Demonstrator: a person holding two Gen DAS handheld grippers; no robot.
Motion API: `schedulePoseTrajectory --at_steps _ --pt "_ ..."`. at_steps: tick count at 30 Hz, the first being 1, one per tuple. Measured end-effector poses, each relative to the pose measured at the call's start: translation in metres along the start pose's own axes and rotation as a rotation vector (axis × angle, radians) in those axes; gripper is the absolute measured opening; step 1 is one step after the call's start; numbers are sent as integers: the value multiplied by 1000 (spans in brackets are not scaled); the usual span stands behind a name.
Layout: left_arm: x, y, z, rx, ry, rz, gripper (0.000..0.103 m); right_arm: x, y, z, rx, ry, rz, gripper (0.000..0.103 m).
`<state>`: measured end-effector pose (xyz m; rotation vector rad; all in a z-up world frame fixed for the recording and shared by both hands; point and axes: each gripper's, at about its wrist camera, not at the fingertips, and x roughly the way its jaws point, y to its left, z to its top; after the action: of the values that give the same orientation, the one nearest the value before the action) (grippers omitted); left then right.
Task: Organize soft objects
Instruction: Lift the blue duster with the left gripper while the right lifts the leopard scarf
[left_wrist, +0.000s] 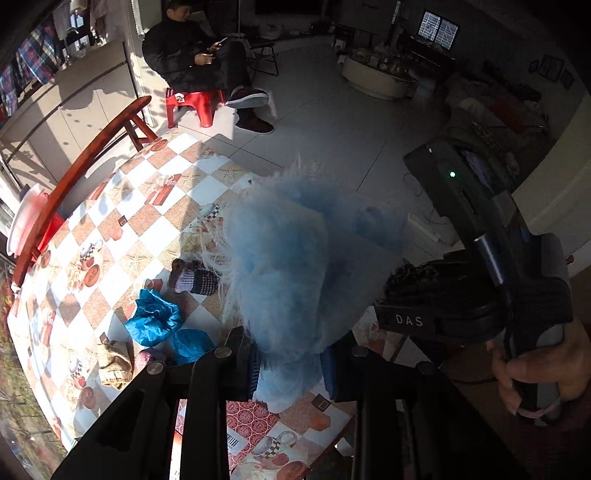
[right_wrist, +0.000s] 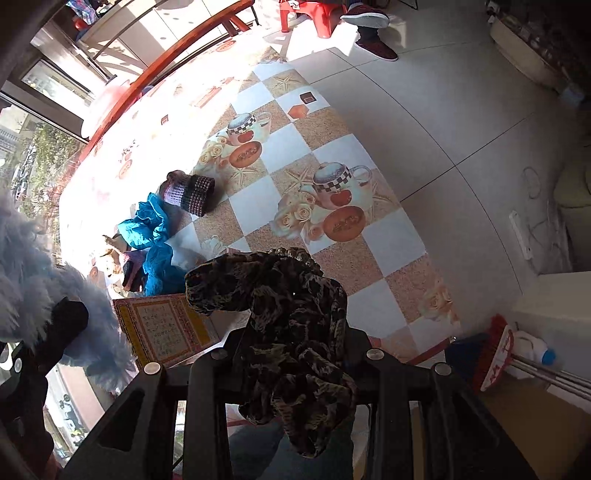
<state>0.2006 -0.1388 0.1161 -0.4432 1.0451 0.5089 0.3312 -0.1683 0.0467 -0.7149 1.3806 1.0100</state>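
Note:
My left gripper is shut on a fluffy light-blue plush piece, lifted above the checked tablecloth. The same blue plush shows at the left edge of the right wrist view. My right gripper is shut on a dark leopard-print fabric that hangs bunched between its fingers; that fabric also appears at the right in the left wrist view. On the table lie a knitted purple-and-dark cuff, a crumpled blue plastic cover and a beige knitted piece.
A red-and-yellow printed card lies near the table's front. A curved wooden chair back stands at the far side. A person sits on a red stool on the tiled floor. A white bottle and broom stand at the right.

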Motion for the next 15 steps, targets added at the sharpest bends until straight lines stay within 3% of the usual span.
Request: schedulePoseTrajectory --at_steps 8,15 --pt "-9 -21 -27 79 31 -59 29 -1 0 -18 -1 10 -8 36" --pt "-15 -24 -61 92 63 -69 29 1 17 -33 -43 24 -8 36"
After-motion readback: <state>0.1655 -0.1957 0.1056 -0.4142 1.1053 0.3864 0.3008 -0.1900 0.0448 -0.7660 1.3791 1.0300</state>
